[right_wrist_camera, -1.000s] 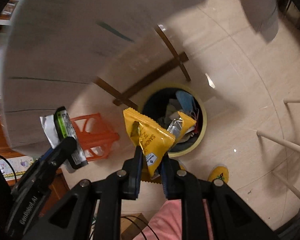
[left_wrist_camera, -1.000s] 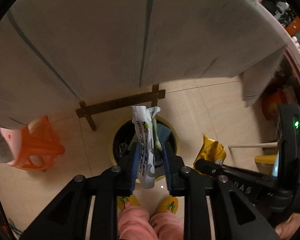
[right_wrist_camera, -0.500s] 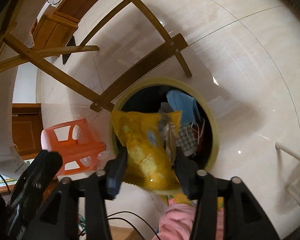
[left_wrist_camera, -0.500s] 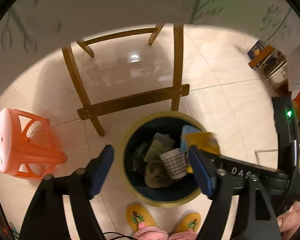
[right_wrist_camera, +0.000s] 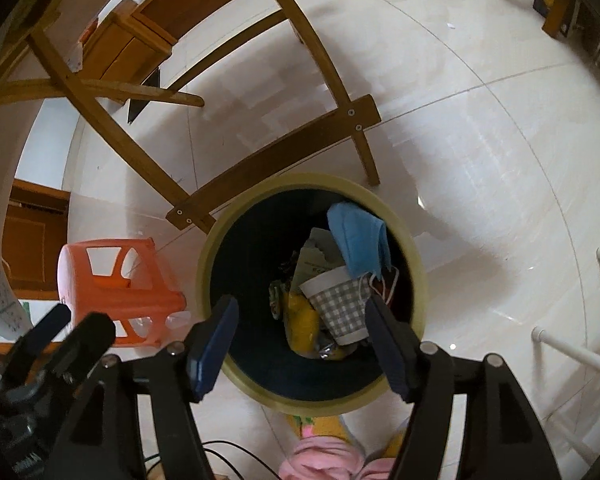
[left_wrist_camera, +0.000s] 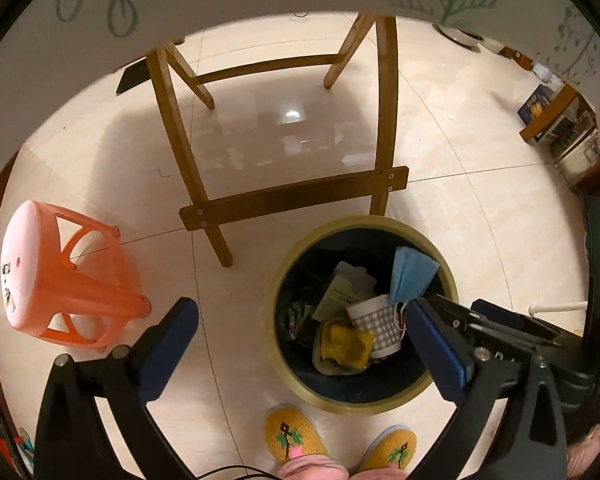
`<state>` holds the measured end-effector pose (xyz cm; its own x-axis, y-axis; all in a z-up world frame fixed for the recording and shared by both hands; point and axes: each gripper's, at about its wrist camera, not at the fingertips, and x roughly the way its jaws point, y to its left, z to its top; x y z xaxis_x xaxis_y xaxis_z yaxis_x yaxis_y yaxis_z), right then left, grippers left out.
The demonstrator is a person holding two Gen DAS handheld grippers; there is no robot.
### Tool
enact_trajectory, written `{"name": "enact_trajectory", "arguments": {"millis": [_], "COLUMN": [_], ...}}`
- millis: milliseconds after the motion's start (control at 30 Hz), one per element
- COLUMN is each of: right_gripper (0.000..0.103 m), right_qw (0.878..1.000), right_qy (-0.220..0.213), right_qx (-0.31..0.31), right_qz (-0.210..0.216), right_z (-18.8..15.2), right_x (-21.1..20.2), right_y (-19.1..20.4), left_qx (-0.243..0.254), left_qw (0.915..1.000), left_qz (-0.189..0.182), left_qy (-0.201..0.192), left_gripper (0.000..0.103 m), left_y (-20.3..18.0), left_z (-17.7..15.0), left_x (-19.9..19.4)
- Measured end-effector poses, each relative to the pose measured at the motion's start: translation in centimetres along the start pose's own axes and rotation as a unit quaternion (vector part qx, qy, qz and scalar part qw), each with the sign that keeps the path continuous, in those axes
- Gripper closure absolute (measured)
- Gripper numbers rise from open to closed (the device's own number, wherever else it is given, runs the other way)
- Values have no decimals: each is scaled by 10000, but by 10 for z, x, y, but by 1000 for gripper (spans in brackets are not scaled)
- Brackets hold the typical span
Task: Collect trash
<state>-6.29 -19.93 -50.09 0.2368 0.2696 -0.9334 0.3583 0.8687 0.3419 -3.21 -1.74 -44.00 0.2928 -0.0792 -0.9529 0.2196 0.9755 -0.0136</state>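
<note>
Both my grippers hang empty over the bin, jaws opening.

I hold my left gripper (left_wrist_camera: 300,344) and right gripper (right_wrist_camera: 300,330) steeply down over the trash bin (right_wrist_camera: 418,276) so wrappers fall straight in; nothing sits between either pair of jaws. The yellow wrapper (left_wrist_camera: 346,344) lies inside at six o'clock, below the checked cup (right_wrist_camera: 340,304) and blue mask (right_wrist_camera: 358,240).

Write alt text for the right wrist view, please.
The right tongs, opening with nothing between them, hang above a round bin holding a blue face mask, checked paper cup and yellow wrapper. An orange stool stands beside it.
</note>
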Motion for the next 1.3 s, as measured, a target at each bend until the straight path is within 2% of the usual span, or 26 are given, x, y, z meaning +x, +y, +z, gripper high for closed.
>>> {"name": "enact_trajectory", "arguments": {"millis": [300, 733, 1033, 1300], "right_gripper": [35, 33, 32, 32], "right_qw": [9995, 9986, 9960, 9907], "right_qy": [-182, -239, -570, -1036], "right_qx": [-213, -435, -664, -883], "right_qz": [-137, -183, -184, 37], "right_z": [0, 7, 17, 23], "right_x": [-37, -116, -181, -282], "right_y": [14, 52, 94, 137], "left_qx": [-305, -600, -857, -803], "left_qw": [9994, 9977, 9960, 9949], "left_qz": [-79, 148, 208, 285], "left_qy": [162, 268, -105, -536], "left_gripper": [1, 1, 1, 1], "left_y": [5, 22, 37, 39], "left_z": [8, 26, 45, 72], "left_x": [-38, -118, -199, -300]}}
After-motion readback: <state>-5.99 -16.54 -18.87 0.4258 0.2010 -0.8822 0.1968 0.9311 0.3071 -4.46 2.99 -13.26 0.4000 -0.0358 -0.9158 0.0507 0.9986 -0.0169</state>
